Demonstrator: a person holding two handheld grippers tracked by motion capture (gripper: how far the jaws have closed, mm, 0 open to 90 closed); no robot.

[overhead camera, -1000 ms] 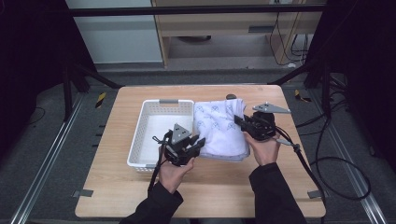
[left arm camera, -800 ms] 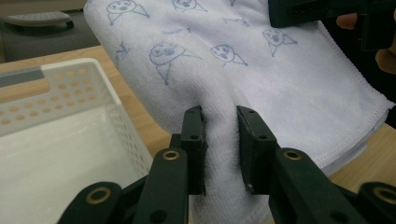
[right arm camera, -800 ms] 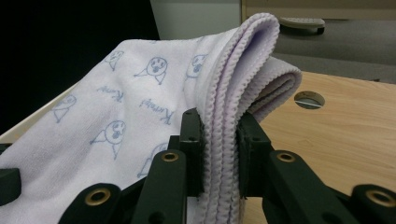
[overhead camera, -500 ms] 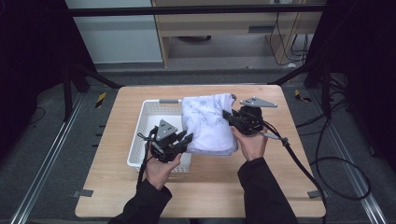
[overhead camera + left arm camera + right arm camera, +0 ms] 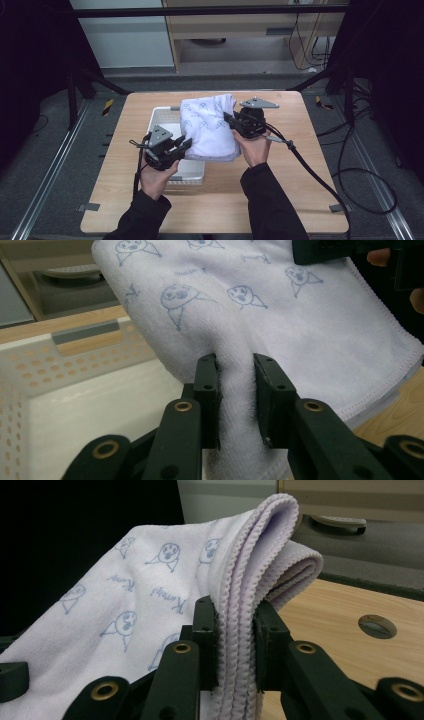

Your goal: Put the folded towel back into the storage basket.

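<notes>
The folded towel (image 5: pixel 207 127) is lifted and hangs between the two grippers at the centre of the high view, its left part over the white basket (image 5: pixel 162 117) and its right part over the bare wooden table (image 5: pixel 300 165). By my reading the pick-up is done and the carry toward the basket is roughly midway; what is left is bringing the whole bundle over the basket's opening, lowering it in and letting go.

The left gripper (image 5: pixel 236 385) has its jaws pinched onto a ridge of cloth at the lower middle of its own view, with the perforated basket wall at the lower left. The right gripper (image 5: pixel 234 630) is clamped across the stacked hemmed edges (several layers, neatly aligned) in the lower middle of its view.

The towel is pale lilac-white terry printed with small blue cartoon faces and script. It sags between the two grips and bulges upward at its far edge, soft and thick, folded several times over.
</notes>
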